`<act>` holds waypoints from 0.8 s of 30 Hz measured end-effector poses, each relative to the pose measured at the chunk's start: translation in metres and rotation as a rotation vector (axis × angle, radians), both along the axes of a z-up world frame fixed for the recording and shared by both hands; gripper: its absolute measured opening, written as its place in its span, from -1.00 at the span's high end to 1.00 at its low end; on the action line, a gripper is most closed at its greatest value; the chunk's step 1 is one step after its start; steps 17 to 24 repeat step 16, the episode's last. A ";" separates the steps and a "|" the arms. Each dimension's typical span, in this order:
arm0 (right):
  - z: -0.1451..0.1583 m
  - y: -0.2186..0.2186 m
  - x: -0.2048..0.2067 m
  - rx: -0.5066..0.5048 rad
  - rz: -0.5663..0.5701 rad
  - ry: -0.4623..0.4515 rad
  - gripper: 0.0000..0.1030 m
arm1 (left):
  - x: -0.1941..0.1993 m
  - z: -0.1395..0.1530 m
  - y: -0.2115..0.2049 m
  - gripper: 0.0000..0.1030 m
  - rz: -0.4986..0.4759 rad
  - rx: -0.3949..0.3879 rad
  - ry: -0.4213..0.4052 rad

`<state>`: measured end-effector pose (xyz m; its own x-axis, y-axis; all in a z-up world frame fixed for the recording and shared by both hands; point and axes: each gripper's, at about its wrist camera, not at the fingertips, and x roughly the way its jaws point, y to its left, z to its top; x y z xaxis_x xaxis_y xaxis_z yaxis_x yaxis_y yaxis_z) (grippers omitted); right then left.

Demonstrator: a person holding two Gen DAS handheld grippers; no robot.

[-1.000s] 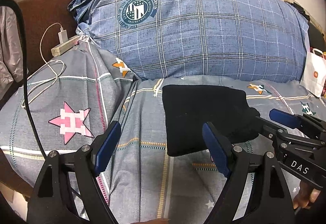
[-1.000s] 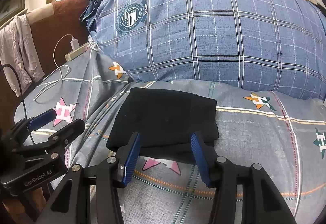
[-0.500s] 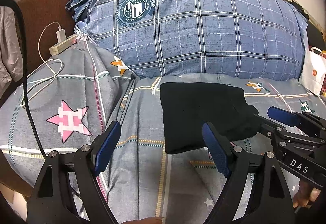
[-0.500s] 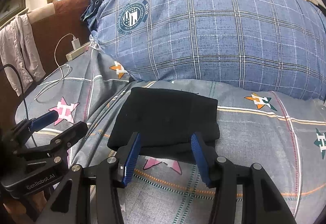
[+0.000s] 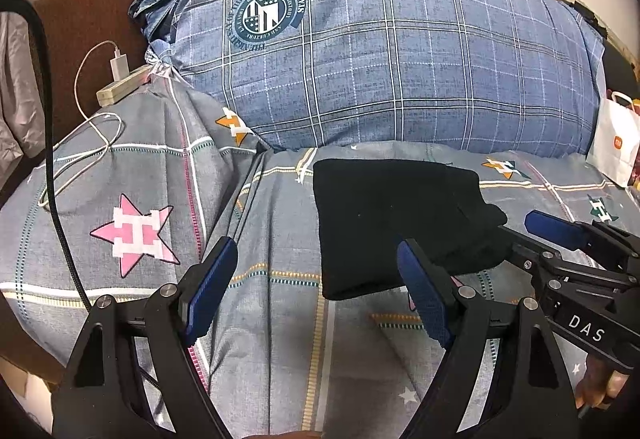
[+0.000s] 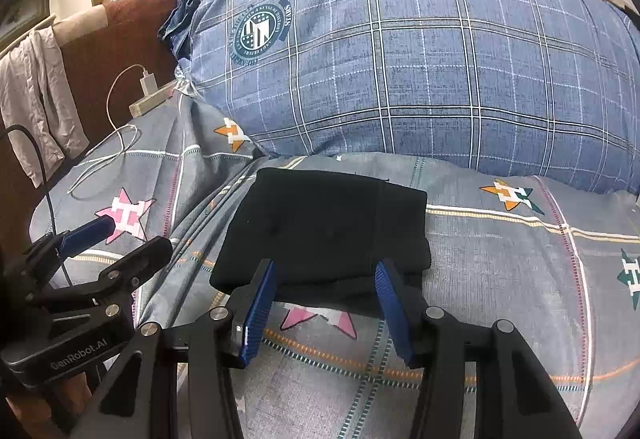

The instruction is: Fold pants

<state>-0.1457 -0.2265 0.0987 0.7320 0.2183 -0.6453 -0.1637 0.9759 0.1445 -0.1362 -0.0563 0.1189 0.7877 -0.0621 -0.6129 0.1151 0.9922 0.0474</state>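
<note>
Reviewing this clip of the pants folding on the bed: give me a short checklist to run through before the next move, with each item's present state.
1. Black pants folded into a compact rectangle on the bed cover: ok.
2. Left gripper empty, jaws wide apart over bare cover beside the pants: ok.
3. Right gripper empty, jaws apart at the near edge of the pants, pads not pressing cloth: ok.
4. Fold tidy: not ok; a lower layer sticks out along the near edge.
5. White charging cable away from the pants and both grippers: ok.
6. Pants clear of the blue plaid pillow: ok; a strip of cover shows between them.
</note>
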 end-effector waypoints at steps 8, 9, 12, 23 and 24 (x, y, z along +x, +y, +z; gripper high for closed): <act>-0.002 0.000 0.000 -0.001 0.002 0.009 0.04 | 0.000 -0.001 -0.001 -0.60 0.005 -0.006 0.009; -0.002 -0.001 0.000 -0.001 0.002 0.009 0.03 | 0.000 -0.002 -0.002 -0.60 0.004 -0.005 0.009; -0.003 -0.001 -0.001 0.000 0.002 0.011 0.04 | -0.002 -0.003 -0.003 -0.60 -0.009 -0.016 0.008; -0.004 -0.006 -0.003 0.000 0.000 0.010 0.03 | -0.005 -0.004 -0.003 -0.60 -0.021 -0.020 0.009; -0.004 -0.006 -0.003 0.000 0.000 0.010 0.03 | -0.005 -0.004 -0.003 -0.60 -0.021 -0.020 0.009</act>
